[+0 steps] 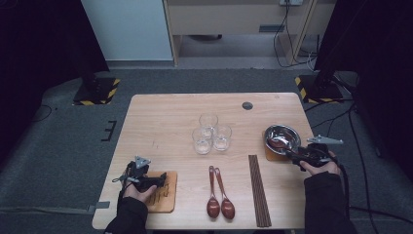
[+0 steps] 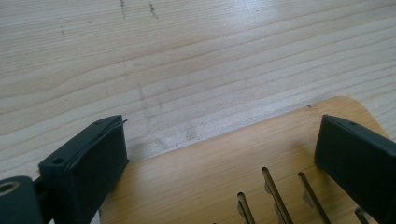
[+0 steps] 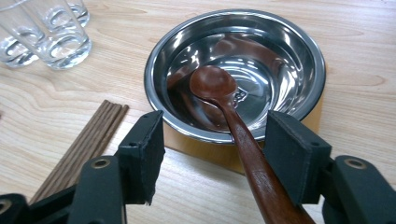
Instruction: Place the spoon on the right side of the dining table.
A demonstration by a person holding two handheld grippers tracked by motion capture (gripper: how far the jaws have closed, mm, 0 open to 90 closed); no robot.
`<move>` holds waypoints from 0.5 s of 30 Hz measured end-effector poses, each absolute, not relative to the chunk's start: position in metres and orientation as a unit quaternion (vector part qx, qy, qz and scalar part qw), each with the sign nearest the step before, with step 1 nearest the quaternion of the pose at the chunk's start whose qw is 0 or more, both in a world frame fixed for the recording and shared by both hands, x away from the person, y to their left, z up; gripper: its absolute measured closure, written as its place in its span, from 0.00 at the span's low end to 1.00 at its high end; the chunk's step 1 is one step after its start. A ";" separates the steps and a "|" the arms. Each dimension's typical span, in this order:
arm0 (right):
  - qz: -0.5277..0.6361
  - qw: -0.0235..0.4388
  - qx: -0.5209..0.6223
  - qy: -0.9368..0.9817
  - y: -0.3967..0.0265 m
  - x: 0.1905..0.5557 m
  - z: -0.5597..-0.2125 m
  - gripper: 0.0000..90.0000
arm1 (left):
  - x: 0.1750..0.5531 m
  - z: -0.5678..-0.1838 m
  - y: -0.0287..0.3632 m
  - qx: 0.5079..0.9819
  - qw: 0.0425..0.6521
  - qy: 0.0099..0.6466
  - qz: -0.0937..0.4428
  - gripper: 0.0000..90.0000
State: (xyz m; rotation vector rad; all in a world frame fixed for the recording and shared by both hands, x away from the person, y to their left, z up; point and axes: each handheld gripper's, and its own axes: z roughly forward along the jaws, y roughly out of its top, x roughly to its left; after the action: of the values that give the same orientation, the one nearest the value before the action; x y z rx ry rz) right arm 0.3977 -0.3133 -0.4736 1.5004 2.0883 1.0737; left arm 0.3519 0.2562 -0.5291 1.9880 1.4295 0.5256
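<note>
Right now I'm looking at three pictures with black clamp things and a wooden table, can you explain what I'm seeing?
A person sits at a wooden table holding a hand-held two-jaw gripper in each hand. The wide picture is taken from above; the other two come from cameras riding on each gripper.

The left gripper is open over a slotted wooden coaster. The right gripper has a wooden spoon between its jaws, its head resting in a steel bowl on another coaster; the left pad stands clear of the handle, so it looks unclamped.

Also on the table: three glasses, two more spoons and chopsticks.
</note>
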 end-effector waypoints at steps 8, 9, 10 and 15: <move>0.383 0.172 0.526 0.740 -0.310 0.394 -0.472 0.45 | 0.352 -0.529 0.256 0.754 0.313 0.542 0.199 0.01; 0.383 0.171 0.526 0.740 -0.309 0.394 -0.472 0.45 | 0.352 -0.529 0.256 0.754 0.313 0.542 0.199 0.01; 0.383 0.170 0.524 0.741 -0.308 0.394 -0.472 0.46 | 0.352 -0.529 0.256 0.754 0.313 0.542 0.199 0.01; 0.385 0.161 0.525 0.742 -0.306 0.392 -0.471 0.49 | 0.352 -0.529 0.256 0.754 0.313 0.542 0.199 0.01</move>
State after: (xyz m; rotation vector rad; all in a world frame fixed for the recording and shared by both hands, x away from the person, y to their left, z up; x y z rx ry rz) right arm 0.3924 -0.3060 -0.4710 1.4980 2.1176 1.0996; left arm 0.3518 0.2561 -0.5291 1.9875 1.4299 0.5259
